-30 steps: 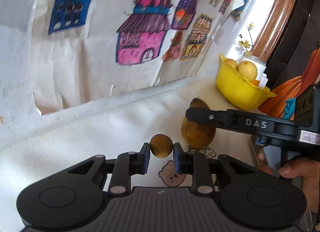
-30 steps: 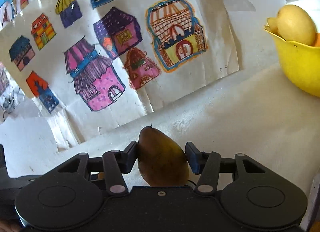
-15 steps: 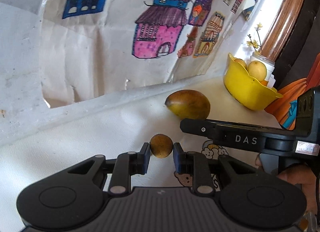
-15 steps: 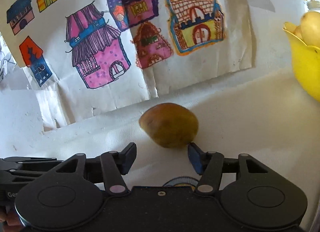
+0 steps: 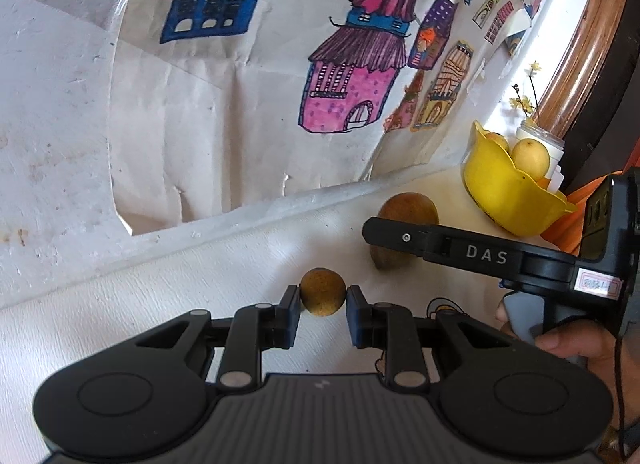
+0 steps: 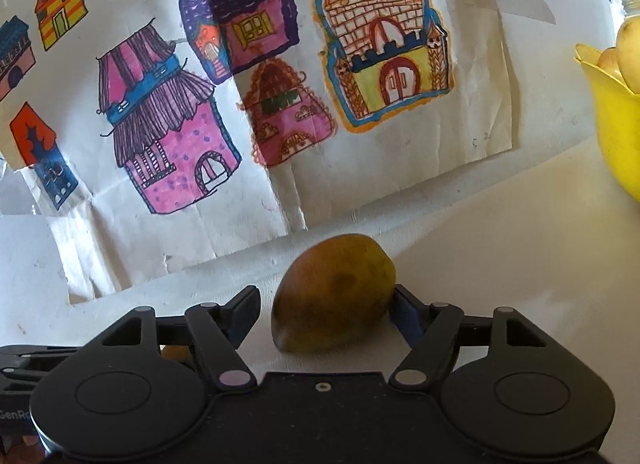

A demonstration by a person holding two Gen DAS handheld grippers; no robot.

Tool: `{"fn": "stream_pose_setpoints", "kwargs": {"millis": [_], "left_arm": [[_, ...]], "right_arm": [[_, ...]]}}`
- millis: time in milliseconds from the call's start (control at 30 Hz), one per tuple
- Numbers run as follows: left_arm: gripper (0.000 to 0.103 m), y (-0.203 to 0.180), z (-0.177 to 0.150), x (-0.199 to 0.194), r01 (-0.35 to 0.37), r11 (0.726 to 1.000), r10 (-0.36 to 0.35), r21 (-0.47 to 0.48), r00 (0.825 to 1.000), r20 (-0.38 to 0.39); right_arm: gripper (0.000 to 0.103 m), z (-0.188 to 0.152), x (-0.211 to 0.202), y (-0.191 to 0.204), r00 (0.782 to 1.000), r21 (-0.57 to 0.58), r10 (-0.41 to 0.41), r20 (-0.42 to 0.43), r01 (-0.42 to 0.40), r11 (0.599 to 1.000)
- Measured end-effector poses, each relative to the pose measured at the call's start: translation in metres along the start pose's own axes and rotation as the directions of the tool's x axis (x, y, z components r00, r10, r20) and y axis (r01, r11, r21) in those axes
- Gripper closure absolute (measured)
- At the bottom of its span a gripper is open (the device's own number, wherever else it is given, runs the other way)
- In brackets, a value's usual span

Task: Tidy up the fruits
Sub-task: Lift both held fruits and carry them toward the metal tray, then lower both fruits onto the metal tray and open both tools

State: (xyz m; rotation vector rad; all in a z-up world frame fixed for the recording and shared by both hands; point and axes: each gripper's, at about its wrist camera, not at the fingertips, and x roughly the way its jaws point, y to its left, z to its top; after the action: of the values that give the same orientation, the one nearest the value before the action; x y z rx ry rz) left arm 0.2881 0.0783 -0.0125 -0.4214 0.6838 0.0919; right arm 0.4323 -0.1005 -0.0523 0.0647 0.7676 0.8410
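My left gripper (image 5: 322, 301) is shut on a small round brown fruit (image 5: 322, 291), held just above the white tabletop. My right gripper (image 6: 325, 306) is open around a brown-green mango (image 6: 334, 292) that lies on the table; its right finger touches the mango and the left finger stands apart. In the left wrist view the mango (image 5: 408, 208) lies partly behind the right gripper's finger (image 5: 440, 242). A yellow bowl (image 5: 504, 192) with yellow fruits stands at the far right, also in the right wrist view (image 6: 618, 132).
A wall with paper drawings of coloured houses (image 6: 248, 84) runs along the back of the white table (image 6: 500, 240). A white jar with yellow flowers (image 5: 540, 136) stands behind the bowl. A person's hand (image 5: 568, 348) holds the right gripper.
The right gripper opened and let go of the mango, which lay on the table ahead of the fingers; the open fingers then moved forward around it. The left gripper kept its hold on the small fruit.
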Motion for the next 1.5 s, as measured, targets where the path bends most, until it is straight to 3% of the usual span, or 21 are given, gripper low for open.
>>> {"fn": "stream_pose_setpoints", "kwargs": {"millis": [100, 400, 567, 900, 1233, 1500], "left_arm": [[0.076, 0.001, 0.000, 0.000, -0.005, 1.000, 0.005, 0.001, 1.000, 0.006], [0.076, -0.002, -0.002, -0.007, -0.013, 1.000, 0.013, 0.027, 1.000, 0.024], [0.076, -0.006, 0.000, -0.019, -0.007, 1.000, 0.006, 0.028, 0.999, 0.033], [0.076, -0.041, -0.001, -0.062, 0.048, 0.996, -0.055, 0.081, 0.996, 0.077], [0.076, -0.110, -0.020, -0.087, 0.167, 0.971, -0.180, 0.169, 0.981, 0.068], [0.076, -0.163, -0.052, -0.081, 0.270, 0.938, -0.276, 0.219, 0.961, -0.002]], "right_arm": [[0.040, 0.000, 0.001, 0.002, 0.999, -0.014, -0.027, 0.018, 0.027, 1.000], [0.041, -0.011, -0.008, 0.002, 0.999, 0.061, 0.010, 0.030, -0.012, 0.998], [0.041, -0.014, -0.035, 0.003, 0.998, 0.119, 0.031, 0.062, -0.038, 0.992], [0.041, -0.003, -0.143, 0.020, 0.985, 0.129, 0.037, 0.167, -0.059, 0.990], [0.041, -0.021, -0.251, 0.020, 0.975, 0.125, -0.090, 0.201, 0.066, 0.990], [0.041, -0.075, -0.317, -0.003, 0.958, 0.146, -0.200, 0.204, 0.172, 0.974]]}}
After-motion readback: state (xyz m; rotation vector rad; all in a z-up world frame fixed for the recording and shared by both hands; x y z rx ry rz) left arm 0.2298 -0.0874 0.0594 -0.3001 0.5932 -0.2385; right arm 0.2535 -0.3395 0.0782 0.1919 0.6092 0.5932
